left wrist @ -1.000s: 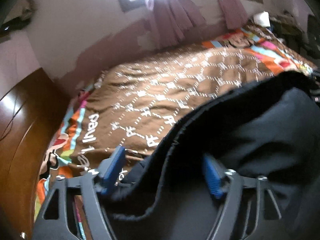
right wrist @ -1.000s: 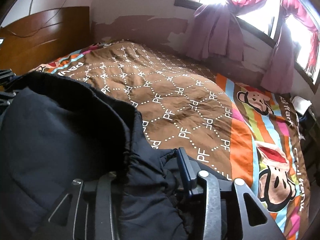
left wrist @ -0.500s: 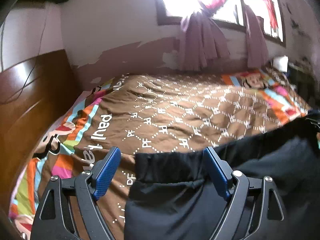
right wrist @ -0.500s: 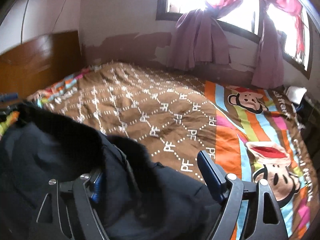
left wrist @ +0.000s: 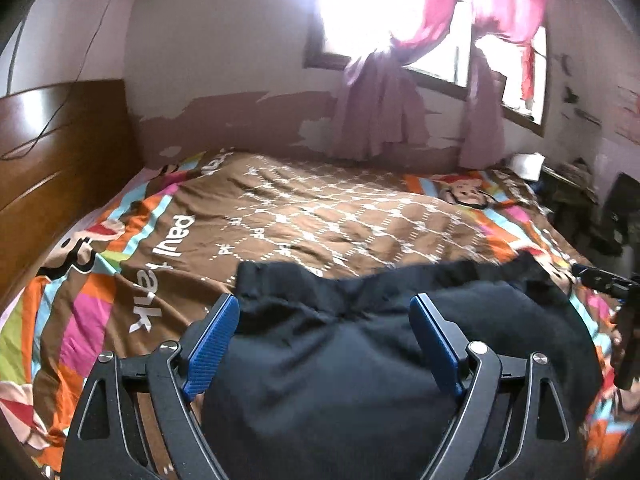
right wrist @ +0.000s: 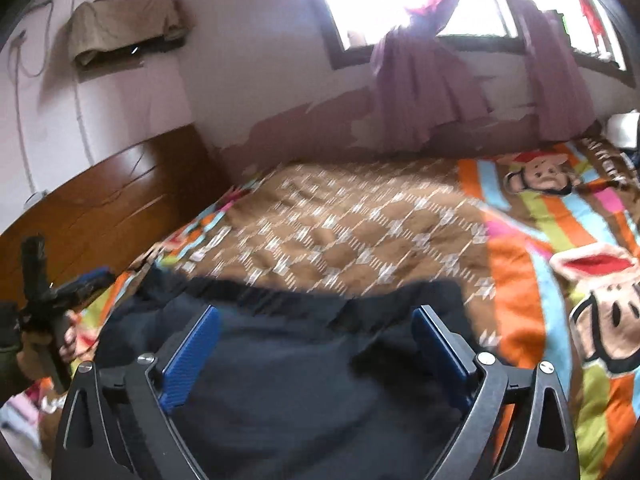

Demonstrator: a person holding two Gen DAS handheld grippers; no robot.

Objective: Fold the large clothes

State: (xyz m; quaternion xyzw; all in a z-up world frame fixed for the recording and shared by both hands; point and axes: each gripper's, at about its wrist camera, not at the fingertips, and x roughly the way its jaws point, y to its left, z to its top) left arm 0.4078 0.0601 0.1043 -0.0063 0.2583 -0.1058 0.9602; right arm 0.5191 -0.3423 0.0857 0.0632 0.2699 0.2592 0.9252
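A large black padded jacket lies bundled on the near side of the bed, its dark collar edge facing the far wall. My left gripper hovers over it, jaws opening; the jacket shows between the blue pads, which do not press on it. My right gripper hangs over the same jacket, jaws opening wide, pads off the cloth. In the right wrist view the left gripper shows at the left edge, held by a hand. The right gripper peeks in at the left view's right edge.
The bed carries a brown patterned cover with bright striped borders and cartoon monkeys. A wooden headboard stands at the left. Purple curtains hang under the window on the far wall. Clutter sits past the bed's right end.
Both grippers let go of the jacket, their jaws widened, and they rose and drew back. The jacket dropped from a lifted drape to a low bundle on the bed.
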